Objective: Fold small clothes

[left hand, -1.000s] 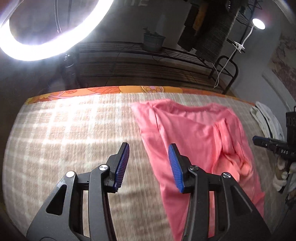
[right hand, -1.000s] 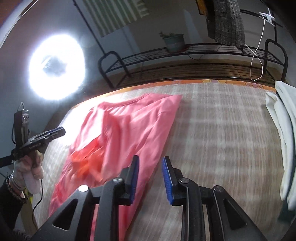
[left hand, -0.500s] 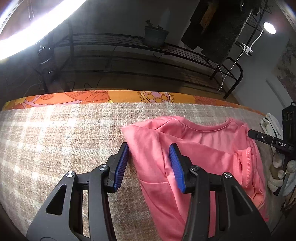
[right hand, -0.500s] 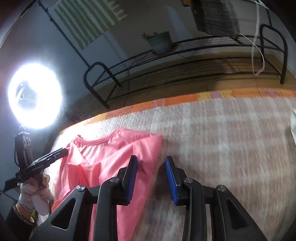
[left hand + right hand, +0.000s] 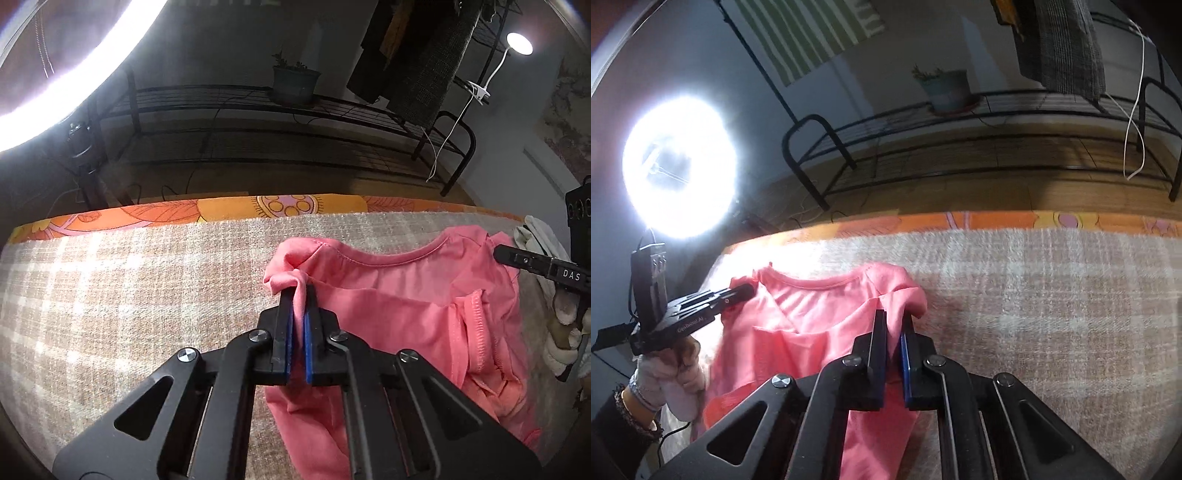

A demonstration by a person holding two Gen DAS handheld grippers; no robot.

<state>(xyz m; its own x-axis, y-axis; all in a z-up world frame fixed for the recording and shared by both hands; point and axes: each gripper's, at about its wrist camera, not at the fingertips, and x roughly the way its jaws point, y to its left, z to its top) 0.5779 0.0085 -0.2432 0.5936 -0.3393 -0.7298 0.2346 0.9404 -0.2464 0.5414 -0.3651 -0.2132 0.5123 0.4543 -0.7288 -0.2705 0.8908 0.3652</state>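
Observation:
A small pink shirt [image 5: 406, 295] lies on the checked beige blanket [image 5: 129, 295], neckline toward the far edge. My left gripper [image 5: 299, 293] has its jaws closing, and the blue pads pinch the shirt's left shoulder corner, which bunches above the tips. In the right wrist view the same shirt [image 5: 812, 314] shows. My right gripper [image 5: 894, 316] has its jaws closing too, and its pads press on the right shoulder corner. Each view shows the other gripper at the opposite shoulder: the right gripper [image 5: 498, 254] and the left gripper [image 5: 744, 291], held by a gloved hand [image 5: 676, 373].
An orange flowered sheet edge [image 5: 258, 210] borders the blanket's far side. Beyond it stand a black metal rack [image 5: 258, 122] with a potted plant [image 5: 295, 83] and a bright ring light [image 5: 679, 170]. White cloth [image 5: 535, 236] lies at the right of the shirt.
Both grippers moved forward along the shirt to its shoulder corners. Their jaws, open half a second ago, have shut on the fabric, which now bunches at the tips.

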